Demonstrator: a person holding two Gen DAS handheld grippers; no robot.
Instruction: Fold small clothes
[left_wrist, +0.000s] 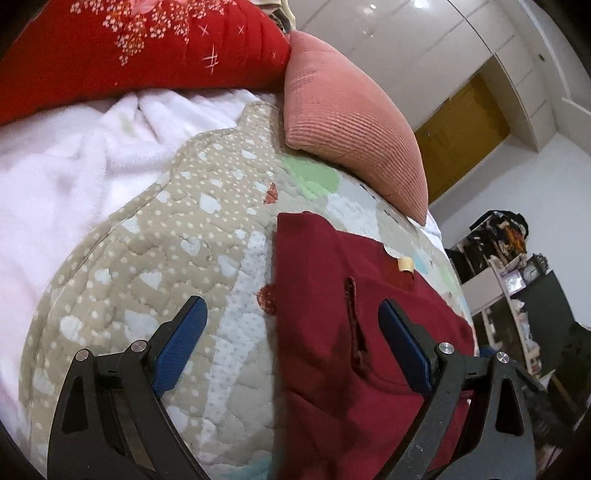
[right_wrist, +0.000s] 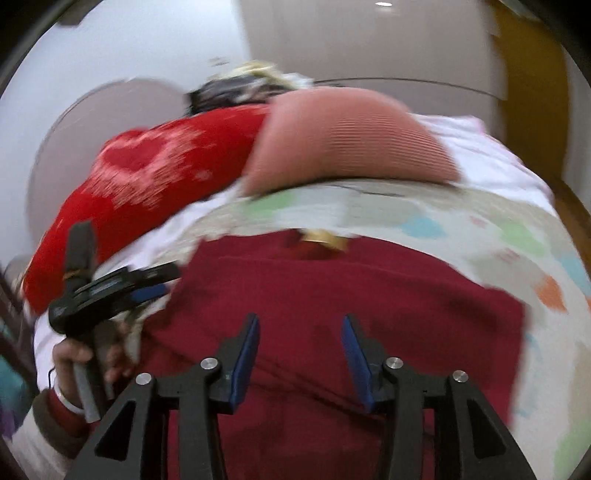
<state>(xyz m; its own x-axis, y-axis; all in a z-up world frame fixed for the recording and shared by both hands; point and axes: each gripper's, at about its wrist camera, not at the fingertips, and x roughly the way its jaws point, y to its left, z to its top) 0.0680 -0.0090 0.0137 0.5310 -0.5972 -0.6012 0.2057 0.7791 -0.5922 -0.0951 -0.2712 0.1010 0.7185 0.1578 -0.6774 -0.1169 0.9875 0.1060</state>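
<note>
Lying flat on the quilted mat (left_wrist: 155, 236), the maroon garment (left_wrist: 351, 295) looks spread out for folding: neck label (left_wrist: 405, 264) at the far edge, left side edge running straight, a sewn slit or pocket opening (left_wrist: 356, 325) on the face

left gripper (left_wrist: 291, 314): jaws wide apart, nothing between them but air. Left pad sits over bare mat, right pad over the cloth, so the garment's left edge runs roughly between the pads. No pad visibly touches fabric. My read: it's lined up on that edge for a pinch, not committed yet

right gripper (right_wrist: 299, 332): jaws partly open, narrower than the left, nothing gripped. Maroon cloth fills the space between and ahead of the pads; pads appear above it, no contact I can confirm. View is motion-blurred, so fine detail is unreliable

Off to the left of the right jaws, the person's hand (right_wrist: 79, 363) holds the left gripper's handle near the garment's left side

Beyond both sets of jaws: pink ribbed cushion (left_wrist: 351, 122) and red patterned pillow (left_wrist: 140, 51) sit past the far edge of the mat, clear of the work area. White fleece blanket (left_wrist: 66, 177) lies left of the mat

Judgement: fold not started or between folds, both grippers empty
</note>
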